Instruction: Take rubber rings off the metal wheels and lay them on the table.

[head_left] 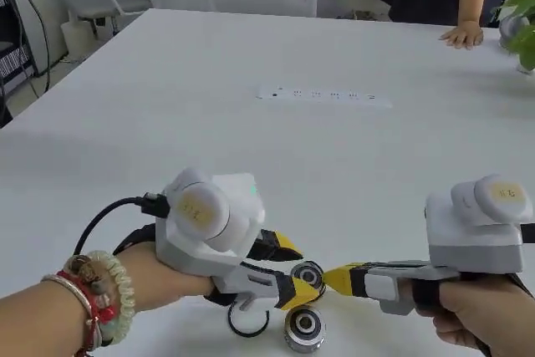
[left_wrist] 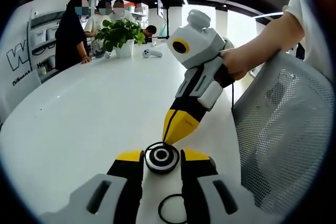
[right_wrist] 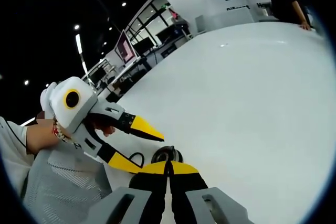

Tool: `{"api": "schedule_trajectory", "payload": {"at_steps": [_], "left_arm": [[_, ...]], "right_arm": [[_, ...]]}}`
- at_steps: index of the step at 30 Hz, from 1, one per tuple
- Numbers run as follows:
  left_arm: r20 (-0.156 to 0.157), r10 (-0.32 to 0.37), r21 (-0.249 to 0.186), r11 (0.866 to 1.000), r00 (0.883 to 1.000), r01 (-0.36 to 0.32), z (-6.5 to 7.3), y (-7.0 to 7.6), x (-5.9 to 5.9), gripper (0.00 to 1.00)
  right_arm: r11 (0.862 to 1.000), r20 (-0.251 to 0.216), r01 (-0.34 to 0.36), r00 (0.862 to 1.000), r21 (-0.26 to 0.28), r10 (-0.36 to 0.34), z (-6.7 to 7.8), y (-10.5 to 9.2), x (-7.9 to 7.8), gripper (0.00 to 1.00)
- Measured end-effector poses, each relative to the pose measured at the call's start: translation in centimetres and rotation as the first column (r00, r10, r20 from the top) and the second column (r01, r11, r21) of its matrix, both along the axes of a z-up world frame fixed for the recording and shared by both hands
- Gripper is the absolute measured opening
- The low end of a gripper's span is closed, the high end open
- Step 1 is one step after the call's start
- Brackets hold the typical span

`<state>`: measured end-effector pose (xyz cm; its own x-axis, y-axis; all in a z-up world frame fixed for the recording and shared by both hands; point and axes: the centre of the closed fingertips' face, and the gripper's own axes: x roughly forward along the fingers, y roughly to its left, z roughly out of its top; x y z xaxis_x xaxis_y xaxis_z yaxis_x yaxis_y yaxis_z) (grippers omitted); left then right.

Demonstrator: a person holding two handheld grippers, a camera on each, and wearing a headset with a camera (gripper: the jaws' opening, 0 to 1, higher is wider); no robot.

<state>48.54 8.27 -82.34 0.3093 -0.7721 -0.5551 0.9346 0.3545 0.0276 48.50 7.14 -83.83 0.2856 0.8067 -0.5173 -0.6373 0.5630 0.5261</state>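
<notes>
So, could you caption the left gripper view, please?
Left gripper clamps a metal wheel; shut right gripper touches its edge.

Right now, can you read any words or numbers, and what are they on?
"W": first letter of a cut-off wall sign.
Smaller print under it: too blurred.
Pale label atop the left gripper, another atop the right gripper: too faint.
Metal wheel in the left jaws: no text visible.

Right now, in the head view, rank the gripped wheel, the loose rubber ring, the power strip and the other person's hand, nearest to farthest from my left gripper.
1. Metal wheel, clamped in the left gripper.
2. Loose rubber ring, on the table beside it.
3. Power strip, mid-table.
4. Person's hand, far edge, right.
</notes>
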Motion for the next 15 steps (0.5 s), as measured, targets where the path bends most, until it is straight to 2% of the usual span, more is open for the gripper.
{"api": "schedule_trajectory", "payload": {"at_steps": [4,6,9,15], "left_arm": [[0.002,0.001,-0.018,1.0,1.0,-0.001,1.0,0.0,0.1,0.27],[0.02,-0.007,-0.025,1.0,1.0,0.007,1.6,0.0,0.2,0.32],[0.016,-0.002,-0.049,0.999,1.0,0.003,2.6,0.0,0.3,0.38],[0.03,-0.004,-0.064,0.998,1.0,0.006,4.0,0.2,0.2,0.37]], "right_arm": [[1.0,0.004,0.004,1.0,0.0,-0.004,0.1,-0.1,0.1,0.0],[1.0,0.005,0.006,1.0,0.001,-0.006,0.2,-0.1,0.1,0.0],[1.0,0.004,0.011,1.0,0.003,-0.011,0.2,-0.2,0.2,0.0],[1.0,0.005,0.021,1.0,0.006,-0.021,0.3,-0.4,0.4,0.0]]}}
